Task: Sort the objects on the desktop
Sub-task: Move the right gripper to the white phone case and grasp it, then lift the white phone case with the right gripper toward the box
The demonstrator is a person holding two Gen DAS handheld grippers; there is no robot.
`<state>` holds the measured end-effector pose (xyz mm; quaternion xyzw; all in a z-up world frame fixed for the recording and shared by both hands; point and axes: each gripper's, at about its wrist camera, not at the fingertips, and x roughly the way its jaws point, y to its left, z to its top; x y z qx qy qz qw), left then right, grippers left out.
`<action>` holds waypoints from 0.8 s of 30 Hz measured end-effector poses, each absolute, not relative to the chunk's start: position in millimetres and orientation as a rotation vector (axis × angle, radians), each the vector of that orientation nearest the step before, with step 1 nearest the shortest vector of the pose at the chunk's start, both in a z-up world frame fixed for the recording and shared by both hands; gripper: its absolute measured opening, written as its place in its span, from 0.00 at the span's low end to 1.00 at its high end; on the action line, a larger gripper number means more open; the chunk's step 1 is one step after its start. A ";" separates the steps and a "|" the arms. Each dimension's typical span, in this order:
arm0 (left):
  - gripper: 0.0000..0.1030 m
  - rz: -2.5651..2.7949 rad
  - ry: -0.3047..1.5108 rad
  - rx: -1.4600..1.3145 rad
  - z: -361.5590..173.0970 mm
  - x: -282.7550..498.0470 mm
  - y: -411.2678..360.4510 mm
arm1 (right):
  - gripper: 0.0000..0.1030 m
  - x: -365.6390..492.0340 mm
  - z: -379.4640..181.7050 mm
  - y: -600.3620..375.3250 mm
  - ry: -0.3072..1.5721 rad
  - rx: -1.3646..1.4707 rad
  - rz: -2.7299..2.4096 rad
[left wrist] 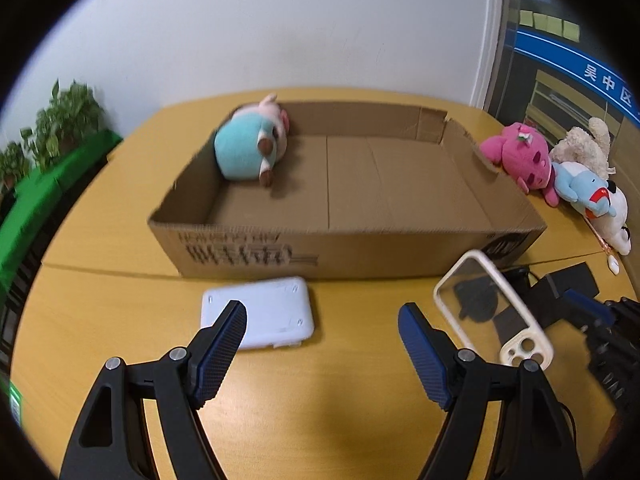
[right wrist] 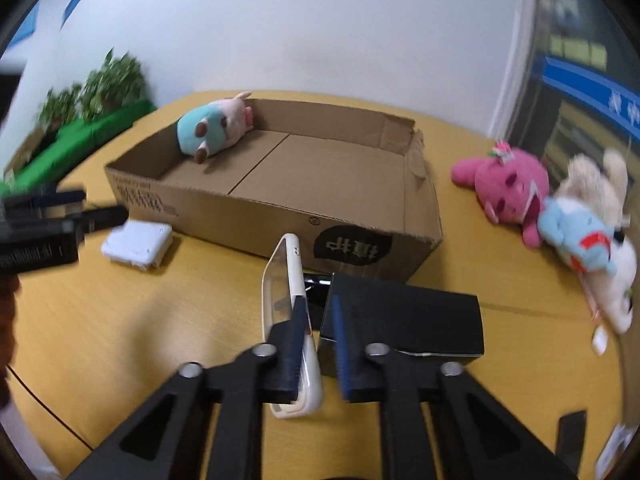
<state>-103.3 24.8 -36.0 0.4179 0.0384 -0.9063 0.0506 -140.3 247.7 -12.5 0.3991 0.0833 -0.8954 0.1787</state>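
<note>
We judge the sorting barely begun: of all the things on the yellow table (left wrist: 100,240), only one teal-and-pink plush (left wrist: 250,146) lies inside the open cardboard box (left wrist: 280,252), tucked into its far left corner, while the rest of the box floor is bare. In front of the box's left half a flat white device (left wrist: 276,312) lies on the table, and our left gripper (left wrist: 322,346) hovers just over its near edge with the fingers spread wide and holding nothing. Further right, our right gripper (right wrist: 318,354) has its fingers pinched on the camera end of a phone case (right wrist: 286,300), which stands on edge above the table, near the box's front wall. The case is clear-backed with a cream rim and cut-out camera holes; it looks light and thin. Touching its right side sits a black box (right wrist: 404,320). At the far right a pink plush (right wrist: 508,186), a cream plush (right wrist: 592,184) and a blue-and-white plush (right wrist: 580,240) lie heaped on the table, outside the box and still to be sorted.
</note>
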 end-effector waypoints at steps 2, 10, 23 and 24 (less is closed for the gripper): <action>0.76 -2.754 0.168 1.320 -45.0 -101.4 16.4 | 0.07 -132.9 -12.9 246.6 0.235 1.140 -2.543; 0.76 -2.747 0.264 1.427 -67.8 -91.9 -0.1 | 0.08 -111.6 -31.1 230.8 0.321 1.200 -2.468; 0.76 -2.773 0.330 1.523 -83.0 -94.6 -4.8 | 0.61 -99.2 -33.7 240.7 0.359 1.145 -2.580; 0.76 -2.775 0.334 1.530 -83.4 -95.2 -4.1 | 0.54 -102.9 -40.0 240.1 0.354 1.183 -2.548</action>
